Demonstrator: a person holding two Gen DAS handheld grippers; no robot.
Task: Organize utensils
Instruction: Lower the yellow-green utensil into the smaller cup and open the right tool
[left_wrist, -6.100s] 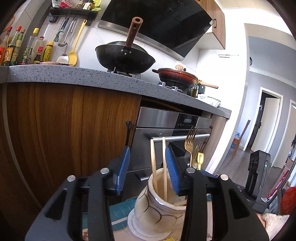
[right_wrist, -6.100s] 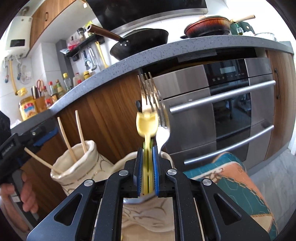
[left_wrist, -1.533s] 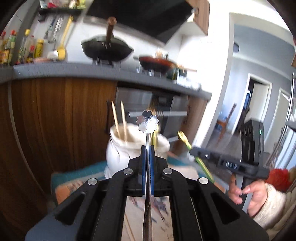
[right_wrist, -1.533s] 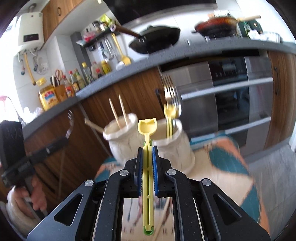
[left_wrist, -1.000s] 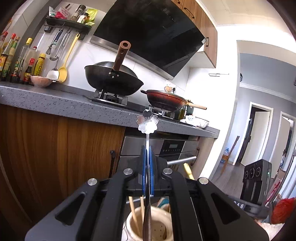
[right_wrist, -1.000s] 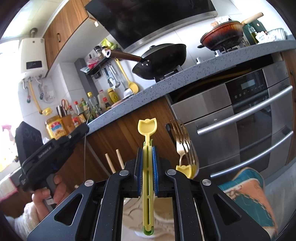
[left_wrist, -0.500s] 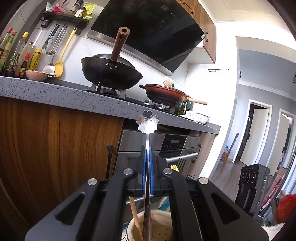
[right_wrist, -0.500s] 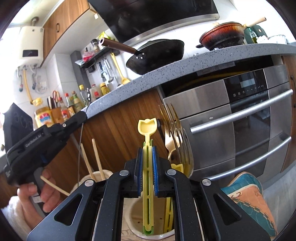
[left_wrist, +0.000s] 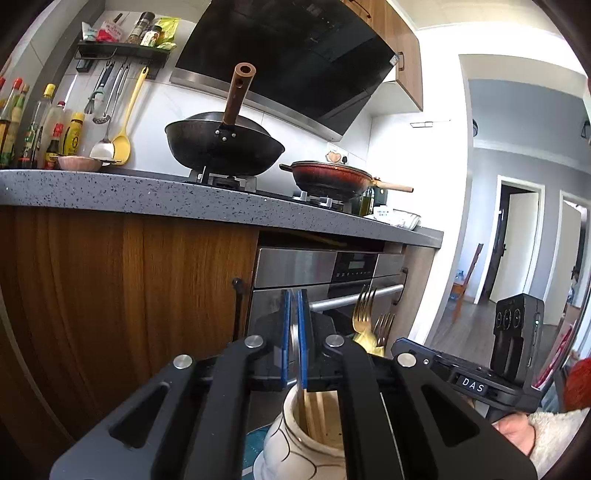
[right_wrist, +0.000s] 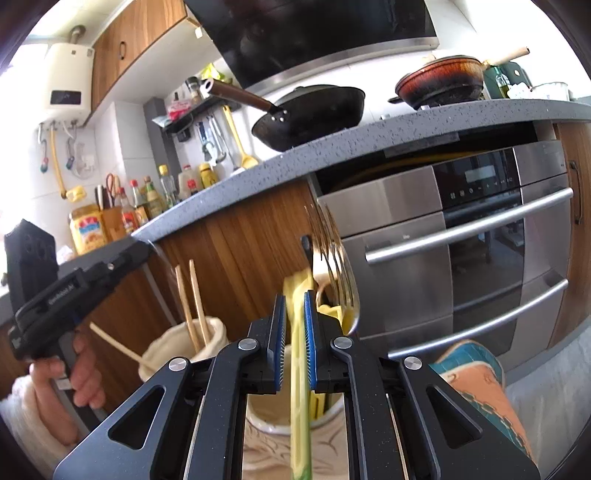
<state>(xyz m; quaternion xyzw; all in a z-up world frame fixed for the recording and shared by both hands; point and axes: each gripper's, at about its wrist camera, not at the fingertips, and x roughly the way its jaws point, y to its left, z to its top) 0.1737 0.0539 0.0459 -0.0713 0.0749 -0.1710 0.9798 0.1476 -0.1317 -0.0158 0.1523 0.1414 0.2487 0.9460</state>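
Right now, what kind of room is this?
A home kitchen: a black wok on the stove, a built-in steel oven under the grey countertop, and sauce bottles by the wall.

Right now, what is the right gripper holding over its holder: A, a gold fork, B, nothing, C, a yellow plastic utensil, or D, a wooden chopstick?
C: in the right wrist view the right gripper has its blue pads closed on a yellow plastic utensil that hangs into the ceramic utensil holder below; the gold forks already stand in it.
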